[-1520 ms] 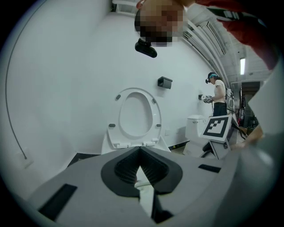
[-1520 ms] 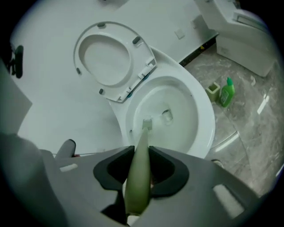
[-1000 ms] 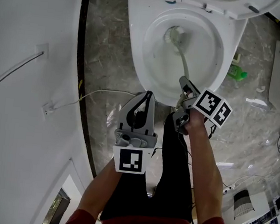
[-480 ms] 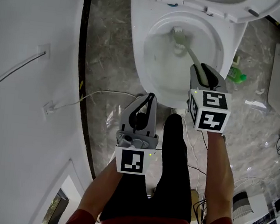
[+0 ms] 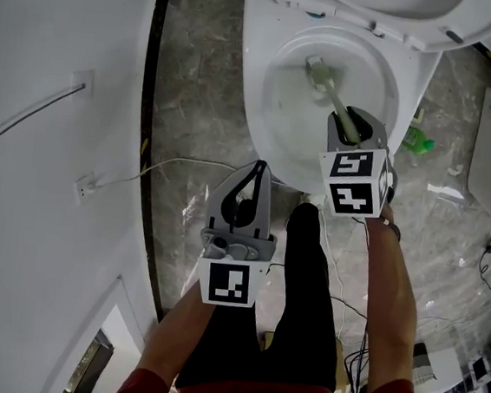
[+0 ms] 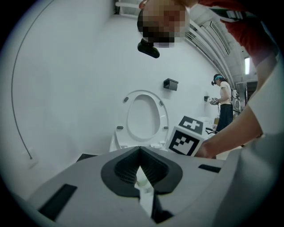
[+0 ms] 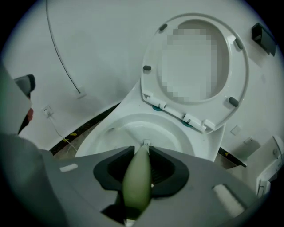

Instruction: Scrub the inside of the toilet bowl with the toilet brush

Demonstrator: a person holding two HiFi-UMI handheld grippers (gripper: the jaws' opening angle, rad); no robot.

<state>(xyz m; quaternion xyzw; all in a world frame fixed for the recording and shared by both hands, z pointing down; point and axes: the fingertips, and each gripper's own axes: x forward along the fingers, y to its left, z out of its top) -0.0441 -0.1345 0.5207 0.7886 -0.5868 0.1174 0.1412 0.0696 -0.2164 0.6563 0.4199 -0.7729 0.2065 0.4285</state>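
The white toilet bowl (image 5: pixel 279 125) stands at the top of the head view with its seat and lid (image 7: pixel 195 66) raised. My right gripper (image 5: pixel 351 124) hovers over the bowl's near right rim, shut on the pale green handle of the toilet brush (image 7: pixel 137 179). The brush head (image 5: pixel 317 66) reaches down inside the bowl toward the back. My left gripper (image 5: pixel 253 173) hangs lower left, outside the bowl in front of its near rim, jaws shut with nothing between them (image 6: pixel 141 153).
A white wall (image 5: pixel 52 127) with a socket and cable (image 5: pixel 166 167) runs along the left. A green bottle (image 5: pixel 419 141) lies on the marble floor right of the toilet. Cables trail across the floor at lower right. Another person (image 6: pixel 222 104) stands far off.
My right gripper has swung up and over the bowl's rim, turning its marker cube upright. The brush head moved from the bowl's left centre toward the back. The left gripper stayed put.
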